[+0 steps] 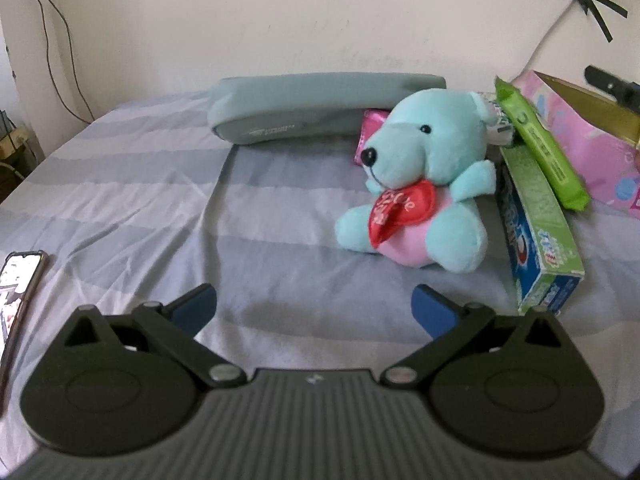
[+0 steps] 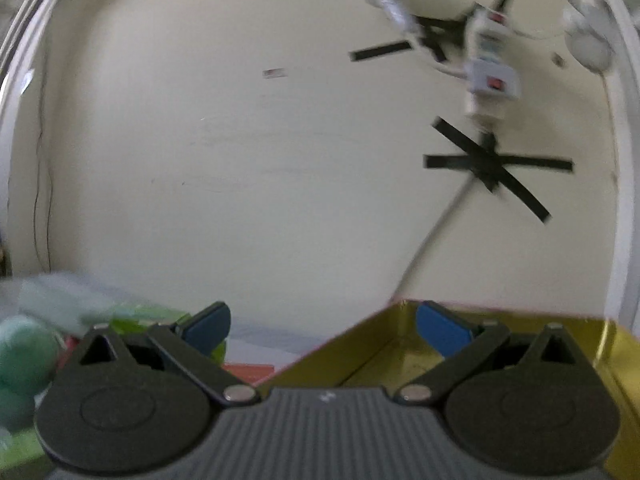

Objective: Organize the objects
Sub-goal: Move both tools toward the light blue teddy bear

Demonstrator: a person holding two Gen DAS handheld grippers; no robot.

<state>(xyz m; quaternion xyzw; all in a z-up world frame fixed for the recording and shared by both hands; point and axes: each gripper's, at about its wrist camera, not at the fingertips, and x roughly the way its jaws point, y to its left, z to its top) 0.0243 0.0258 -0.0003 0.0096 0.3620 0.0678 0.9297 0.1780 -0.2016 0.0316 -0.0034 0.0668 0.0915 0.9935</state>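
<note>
Toys and boxes sit in a bunch on the far right of the bed (image 1: 140, 184). My left tool (image 1: 314, 304) hangs low over the striped sheet, spread wide, with nothing in it. My right tool (image 2: 322, 324) is spread wide too and holds nothing. It points up at the wall, and one of its tips is over the gold inside of the pink box (image 2: 400, 356).

The blue teddy bear (image 1: 424, 184) sits up, a bit far and to the right of my left tool. It holds a red heart (image 1: 400, 210). Just beside it on the right is a toothpaste box (image 1: 540, 232), tipped on its side. A green packet (image 1: 540, 144) leans on top of that. Behind the bear lies a long grey pouch (image 1: 320, 108), and a small pink wrapper (image 1: 370, 128) peeks out between them. The pink box (image 1: 580, 120) stands open at the far right.

I think the bear goes in the pink box next. Here is what could go wrong. The bear is soft and round, so if I pinch only its ear or arm, it may slip and drop. If I push in from the right, I may bump the toothpaste box, and the green packet could slide off. The right tool's view is blurry, so I cannot tell how close it is to the box wall. It could knock the box over. A phone (image 1: 16, 292) lies near on the left, so I must not swing that way.
</note>
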